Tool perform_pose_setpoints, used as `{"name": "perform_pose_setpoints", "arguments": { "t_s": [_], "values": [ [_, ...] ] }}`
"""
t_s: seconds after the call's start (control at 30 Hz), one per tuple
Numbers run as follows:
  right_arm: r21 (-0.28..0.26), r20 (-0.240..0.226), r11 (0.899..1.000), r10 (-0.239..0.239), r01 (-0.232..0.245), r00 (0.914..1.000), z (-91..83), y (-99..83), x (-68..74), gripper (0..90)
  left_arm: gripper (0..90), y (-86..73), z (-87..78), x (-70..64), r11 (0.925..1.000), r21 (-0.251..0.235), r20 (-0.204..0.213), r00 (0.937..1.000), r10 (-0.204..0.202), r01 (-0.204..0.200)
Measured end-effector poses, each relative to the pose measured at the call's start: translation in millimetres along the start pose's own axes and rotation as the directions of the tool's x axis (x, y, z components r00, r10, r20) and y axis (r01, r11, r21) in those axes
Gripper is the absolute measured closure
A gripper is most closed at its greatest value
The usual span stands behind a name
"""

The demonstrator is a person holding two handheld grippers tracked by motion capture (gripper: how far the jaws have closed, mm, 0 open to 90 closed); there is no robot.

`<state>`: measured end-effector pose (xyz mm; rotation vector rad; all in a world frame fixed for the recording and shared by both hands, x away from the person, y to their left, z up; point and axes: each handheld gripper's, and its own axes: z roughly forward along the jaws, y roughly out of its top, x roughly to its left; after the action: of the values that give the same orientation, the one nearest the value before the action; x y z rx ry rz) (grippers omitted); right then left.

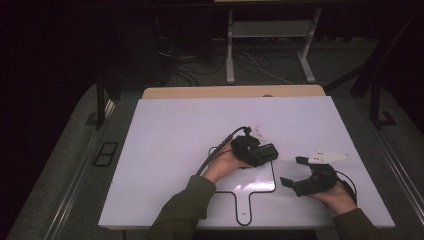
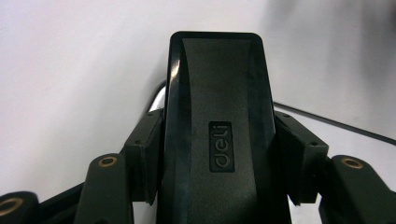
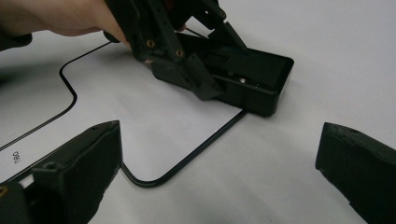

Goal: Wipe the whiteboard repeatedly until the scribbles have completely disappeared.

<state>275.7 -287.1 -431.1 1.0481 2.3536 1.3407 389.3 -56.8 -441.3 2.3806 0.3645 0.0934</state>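
A black stapler marked "deli" lies on the white table, on the top right corner of a black paddle-shaped outline. My left gripper is shut on the stapler, one jaw pressed on each long side, as the left gripper view shows up close. In the right gripper view the stapler and the left gripper sit ahead, with the outline curving in front. My right gripper stands open to the right of the stapler, nothing between its fingers.
The white tabletop has a wooden strip along its far edge. The left gripper's cable trails back over the table. Beyond it are floor cables and a desk's white legs.
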Motion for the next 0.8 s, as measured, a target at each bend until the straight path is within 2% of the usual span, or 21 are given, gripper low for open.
{"name": "perform_pose_setpoints", "arguments": {
  "t_s": [0.07,0.1,0.13,0.2,0.3,0.37,0.47,0.53,0.57,0.6,0.63,0.67,0.7,0.73,0.77,0.8],
  "values": [
    [0.000,0.001,1.000,0.000,0.000,1.0000,-0.1,0.0,0.1,0.0,39.2,-1.2,-2.1,7.0,0.9998,0.012,0.003,0.9999,0.013,-0.013],
    [0.000,0.001,1.000,0.001,-0.001,1.0000,-0.3,0.0,0.2,0.0,39.2,-2.3,-1.6,8.8,0.9997,-0.009,-0.012,0.9997,-0.022,0.022],
    [-0.001,0.000,1.000,0.000,0.000,1.0000,-0.4,-0.1,0.2,0.0,39.2,-3.3,-3.3,14.2,0.9998,-0.001,-0.021,0.9996,-0.018,0.018],
    [-0.002,0.000,1.000,-0.001,0.001,1.0000,-0.8,-0.2,0.1,0.0,39.2,-6.0,-4.4,21.4,0.9979,-0.026,-0.041,0.9974,-0.059,0.058],
    [0.001,-0.001,1.000,-0.001,0.001,1.0000,-1.1,-0.2,-0.5,0.0,39.2,-9.7,-9.0,31.8,0.9966,-0.021,-0.058,0.9950,-0.081,0.079],
    [0.001,-0.001,1.000,0.000,0.000,1.0000,-0.8,-0.2,-0.6,0.0,39.2,-9.7,-8.4,30.8,0.9961,-0.029,-0.064,0.9943,-0.085,0.083],
    [0.005,-0.004,1.000,0.000,0.000,1.0000,-0.1,0.0,0.0,0.0,39.2,-6.3,-7.1,23.0,0.9994,0.003,-0.039,0.9986,-0.035,0.035],
    [0.004,-0.004,1.000,-0.002,0.002,1.0000,0.2,0.1,0.0,0.0,39.2,-3.9,-3.1,12.8,0.9993,-0.014,-0.023,0.9991,-0.036,0.036],
    [0.004,-0.004,1.000,-0.001,0.001,1.0000,0.1,0.2,0.0,0.0,39.2,-2.7,-4.2,11.1,0.9998,0.020,-0.007,0.9999,0.008,-0.008],
    [0.004,-0.003,1.000,0.000,0.000,1.0000,0.1,0.1,0.0,0.0,39.2,-2.1,-2.1,5.9,1.0000,0.002,0.005,1.0000,-0.008,0.008],
    [0.003,-0.003,1.000,0.000,0.000,1.0000,0.0,0.1,0.0,0.0,39.2,-1.4,-0.7,2.2,1.0000,-0.006,0.007,1.0000,-0.006,0.006],
    [0.003,-0.002,1.000,0.000,0.000,1.0000,-0.1,0.0,0.0,0.0,39.2,-0.5,-3.1,3.0,0.9985,0.035,0.011,0.9990,0.042,-0.043],
    [0.004,-0.003,1.000,0.002,-0.002,1.0000,-0.2,0.0,0.0,0.0,39.2,-0.7,-2.8,3.3,0.9991,0.027,0.015,0.9994,0.031,-0.031],
    [0.003,-0.002,1.000,-0.001,0.001,1.0000,-0.2,0.0,-0.2,0.0,39.2,-1.8,-1.7,4.4,1.0000,0.000,0.013,0.9999,-0.001,0.001],
    [0.002,-0.001,1.000,0.000,0.000,1.0000,-0.4,0.1,-0.1,0.0,39.2,-2.9,-2.7,7.5,0.9999,-0.001,-0.001,0.9999,-0.013,0.013],
    [0.001,-0.002,1.000,0.001,-0.001,1.0000,-0.6,0.0,0.0,0.0,39.2,-4.2,-5.6,13.5,0.9998,0.018,-0.016,0.9999,-0.005,0.005]
  ]
}}
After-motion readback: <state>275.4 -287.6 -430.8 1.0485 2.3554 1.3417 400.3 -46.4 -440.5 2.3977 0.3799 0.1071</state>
